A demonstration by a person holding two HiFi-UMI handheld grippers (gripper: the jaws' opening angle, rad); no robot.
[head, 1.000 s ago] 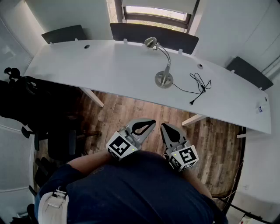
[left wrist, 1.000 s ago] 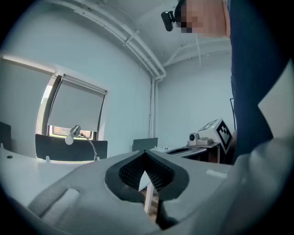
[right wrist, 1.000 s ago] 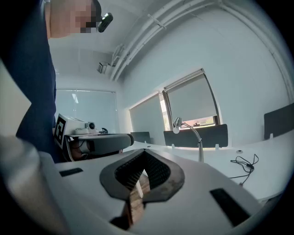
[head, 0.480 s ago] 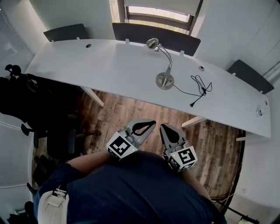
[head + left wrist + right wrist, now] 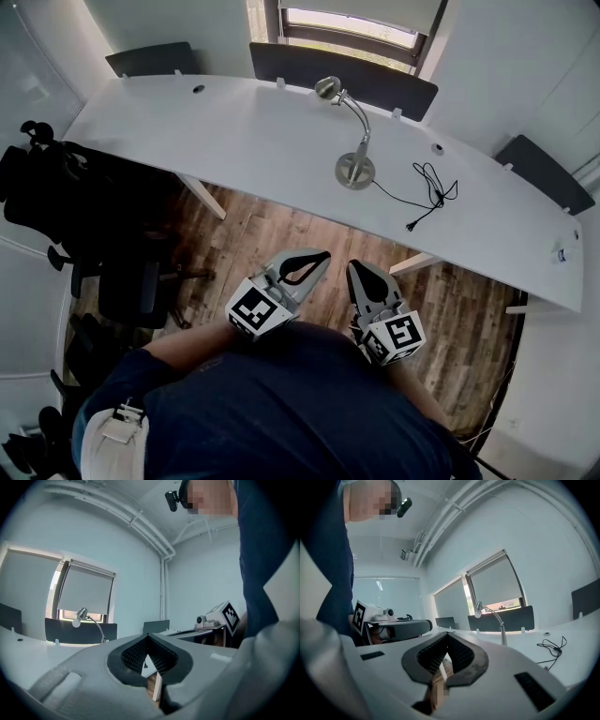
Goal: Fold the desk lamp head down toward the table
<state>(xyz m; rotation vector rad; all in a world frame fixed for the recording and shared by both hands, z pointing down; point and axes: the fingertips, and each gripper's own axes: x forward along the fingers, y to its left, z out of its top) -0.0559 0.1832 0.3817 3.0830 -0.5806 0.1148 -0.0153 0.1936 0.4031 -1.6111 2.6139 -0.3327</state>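
Observation:
A silver desk lamp (image 5: 355, 170) stands on the white table (image 5: 234, 141), its gooseneck curving up to the head (image 5: 325, 89) at the back edge. In the left gripper view the lamp (image 5: 82, 614) is far off; in the right gripper view the lamp (image 5: 478, 608) stands upright ahead. My left gripper (image 5: 317, 255) and right gripper (image 5: 356, 268) are close to the person's body, over the wood floor and short of the table. Both are shut and hold nothing. The left gripper (image 5: 147, 637) and right gripper (image 5: 446, 634) show their tips meeting.
A black power cable (image 5: 431, 185) lies loose on the table right of the lamp. Dark partition panels (image 5: 342, 80) line the table's far edge below a window. A black office chair (image 5: 56, 202) stands at the left. A small object (image 5: 562, 254) sits at the table's right end.
The head view has drifted slightly. Both grippers stay shut near the body, and the lamp stands as before.

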